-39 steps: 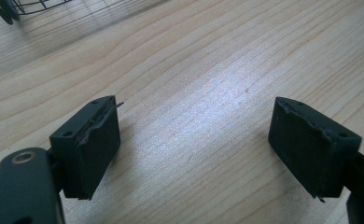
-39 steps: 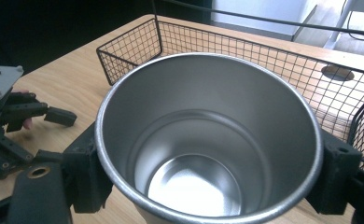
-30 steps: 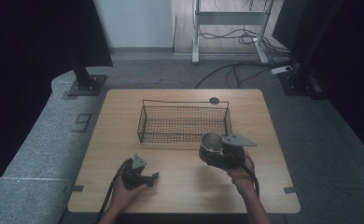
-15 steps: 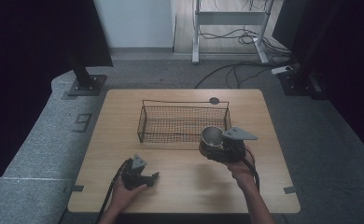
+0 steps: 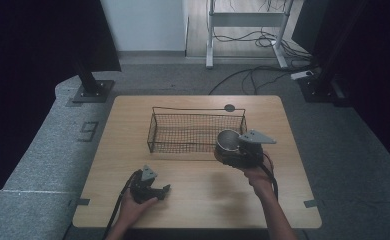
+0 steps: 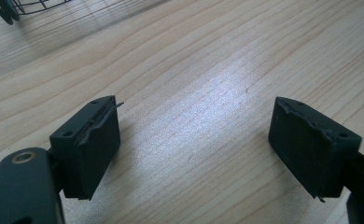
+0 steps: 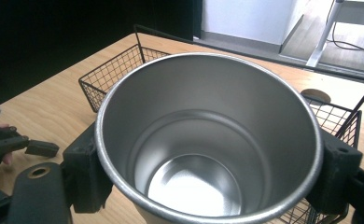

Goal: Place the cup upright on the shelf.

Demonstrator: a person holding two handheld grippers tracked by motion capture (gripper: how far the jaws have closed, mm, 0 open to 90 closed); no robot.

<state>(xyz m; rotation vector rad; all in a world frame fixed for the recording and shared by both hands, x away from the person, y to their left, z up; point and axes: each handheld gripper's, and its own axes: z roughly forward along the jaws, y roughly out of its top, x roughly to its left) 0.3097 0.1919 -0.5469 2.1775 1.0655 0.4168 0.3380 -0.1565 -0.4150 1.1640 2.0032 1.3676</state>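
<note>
My right gripper (image 5: 229,149) is shut on a steel cup (image 5: 227,140), held upright above the right front corner of the black wire basket (image 5: 183,131). In the right gripper view the cup (image 7: 208,140) is empty and sits between both pads (image 7: 89,172), with the basket (image 7: 119,65) behind and below it. My left gripper (image 5: 164,190) rests low on the table near the front left, its jaws open. In the left gripper view its pads (image 6: 89,144) stand wide apart over bare wood with nothing between them.
The wooden table (image 5: 193,200) carries the basket at its middle back. A dark round hole (image 5: 229,107) sits in the tabletop behind the basket. Beyond the table are stand bases (image 5: 90,90) and cables (image 5: 253,75) on the floor.
My right gripper has carried the cup up and away from the front, toward the basket's right front corner. The left gripper has stayed put.
</note>
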